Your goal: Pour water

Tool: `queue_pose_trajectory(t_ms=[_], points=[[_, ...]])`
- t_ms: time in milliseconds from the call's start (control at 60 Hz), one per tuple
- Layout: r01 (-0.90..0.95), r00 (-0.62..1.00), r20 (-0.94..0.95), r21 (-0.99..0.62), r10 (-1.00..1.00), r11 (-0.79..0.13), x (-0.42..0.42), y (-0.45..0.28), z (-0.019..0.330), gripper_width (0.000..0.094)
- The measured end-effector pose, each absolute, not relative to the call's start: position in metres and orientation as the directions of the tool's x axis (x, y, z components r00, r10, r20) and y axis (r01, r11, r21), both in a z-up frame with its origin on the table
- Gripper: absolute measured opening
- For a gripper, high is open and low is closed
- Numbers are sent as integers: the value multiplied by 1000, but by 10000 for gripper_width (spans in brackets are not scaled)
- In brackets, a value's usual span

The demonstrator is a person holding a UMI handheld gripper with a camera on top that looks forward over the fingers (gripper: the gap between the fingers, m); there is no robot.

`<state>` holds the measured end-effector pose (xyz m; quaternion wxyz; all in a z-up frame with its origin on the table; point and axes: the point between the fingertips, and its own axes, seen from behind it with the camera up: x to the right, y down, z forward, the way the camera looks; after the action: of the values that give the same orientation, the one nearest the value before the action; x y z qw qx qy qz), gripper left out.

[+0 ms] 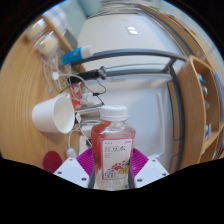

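One bottle sits pinched between the tongs, pink pads pressed to its sides, white cap on and upright — so pouring looks not yet begun. Beyond the tongs lies a pale, smooth table; a white plastic cup rests tipped on its side, well ahead and left of them. The bottle is clear, ribbed plastic holding reddish liquid — labelled.

Single view: camera rides on tongs, looks forward, close over table.
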<state>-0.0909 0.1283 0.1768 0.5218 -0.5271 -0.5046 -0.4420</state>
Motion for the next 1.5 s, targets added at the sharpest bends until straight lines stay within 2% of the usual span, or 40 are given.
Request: queue_pose_trajectory(t_ms=[100, 200, 283, 350, 533, 850, 1000, 1217, 1333, 1400, 1500], points=[[888, 451, 870, -460, 199, 0, -88, 124, 163, 459], [686, 712, 649, -724, 270, -68, -86, 120, 156, 460], [458, 865, 405, -878, 295, -138, -86, 117, 147, 459], [312, 920, 259, -938, 293, -150, -79, 120, 147, 460], [63, 968, 22, -985, 248, -159, -64, 128, 136, 457], [153, 972, 125, -980, 200, -128, -64, 140, 98, 478], [107, 980, 84, -987, 180, -117, -59, 140, 99, 493], [43, 984, 17, -989, 180, -139, -55, 138, 97, 617], [10, 986, -19, -986, 168, -167, -52, 129, 97, 796], [12, 988, -15, -985, 155, -172, -47, 118, 96, 862], [-10, 987, -38, -983, 153, -182, -44, 88, 91, 857]])
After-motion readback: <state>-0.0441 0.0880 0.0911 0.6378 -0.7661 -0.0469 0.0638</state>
